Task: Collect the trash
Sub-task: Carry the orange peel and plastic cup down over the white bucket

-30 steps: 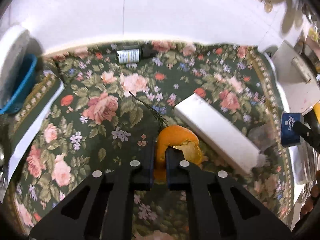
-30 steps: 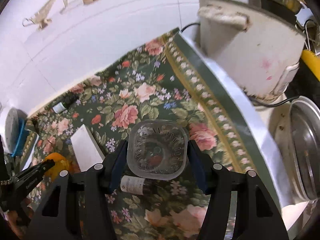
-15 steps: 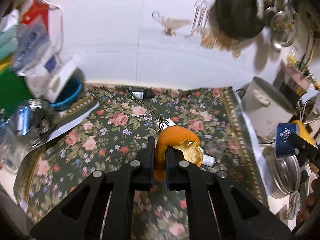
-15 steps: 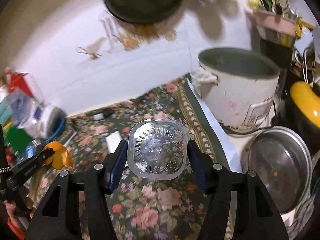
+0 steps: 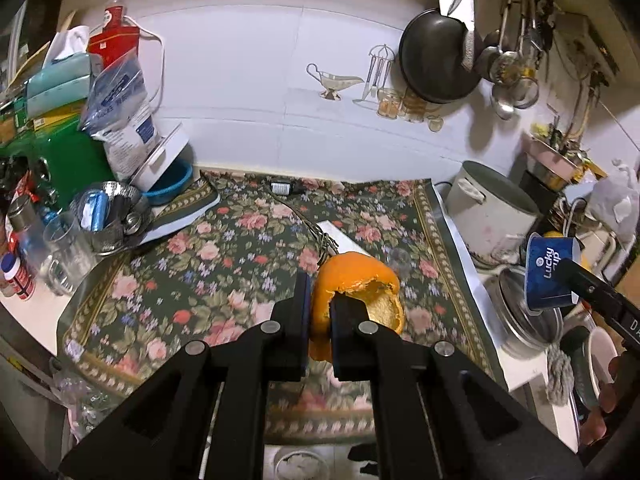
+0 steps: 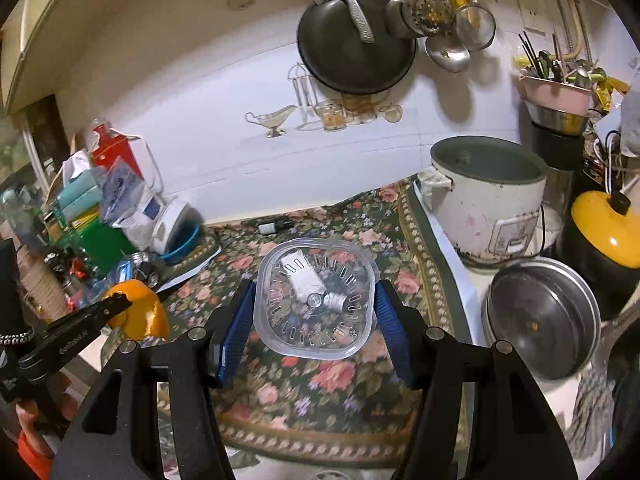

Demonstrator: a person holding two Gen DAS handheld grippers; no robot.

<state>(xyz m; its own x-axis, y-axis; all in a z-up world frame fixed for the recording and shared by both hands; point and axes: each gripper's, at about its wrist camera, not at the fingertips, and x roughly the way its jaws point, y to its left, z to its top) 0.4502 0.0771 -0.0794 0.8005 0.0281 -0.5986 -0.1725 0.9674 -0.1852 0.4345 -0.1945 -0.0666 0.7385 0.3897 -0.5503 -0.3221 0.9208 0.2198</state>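
Both loads hang above the worktop's (image 5: 192, 280) near edge: left gripper (image 5: 318, 322) fingers clamped on the orange peel (image 5: 356, 280), right gripper (image 6: 316, 308) fingers clamped across the clear cup (image 6: 316, 300), no bin visible.

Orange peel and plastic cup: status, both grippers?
Left gripper shut on orange peel. Right gripper shut on clear plastic cup. Both held above the floral tablecloth. No bin in view; nothing blocking.

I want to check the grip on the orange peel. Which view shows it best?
The left wrist view: the orange peel sits close and central, pinched between the left tool's two pads, its pale inside facing the camera. The right wrist view shows the peel only small at the left edge, partly behind a finger of that tool.
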